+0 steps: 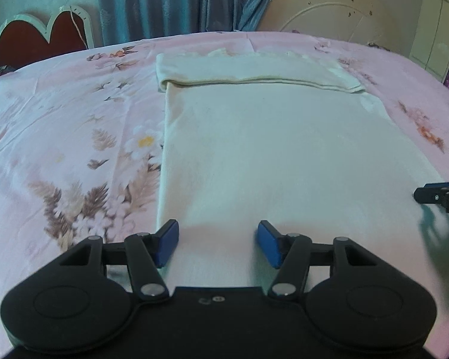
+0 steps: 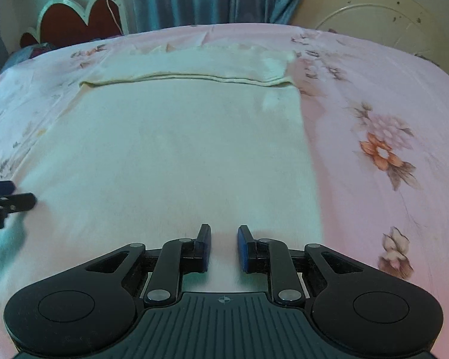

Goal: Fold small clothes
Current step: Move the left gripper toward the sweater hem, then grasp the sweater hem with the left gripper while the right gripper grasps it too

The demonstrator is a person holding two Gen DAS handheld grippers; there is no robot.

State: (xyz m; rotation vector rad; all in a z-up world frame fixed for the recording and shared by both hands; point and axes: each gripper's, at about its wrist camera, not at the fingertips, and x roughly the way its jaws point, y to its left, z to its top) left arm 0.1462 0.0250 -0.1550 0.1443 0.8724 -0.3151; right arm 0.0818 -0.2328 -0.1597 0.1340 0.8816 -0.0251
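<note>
A cream-white garment [image 1: 269,149] lies flat on the pink floral bedsheet [image 1: 60,119], its far end folded back toward me in a band [image 1: 254,70]. It also shows in the right wrist view [image 2: 170,149] with the folded band [image 2: 194,65]. My left gripper [image 1: 217,243] is open, its blue pads over the garment's near left part, nothing between them. My right gripper [image 2: 223,246] is open with a narrower gap over the garment's near right part, empty. Each gripper shows at the edge of the other's view, the right one [image 1: 439,196] and the left one [image 2: 6,197].
The bedsheet [image 2: 389,119] spreads wide on both sides of the garment. Behind the bed stand a red heart-shaped board [image 1: 42,34], blue curtains [image 1: 179,0] and a round cream tabletop leaning on the wall [image 1: 329,9]. A cabinet [image 1: 436,24] is at the far right.
</note>
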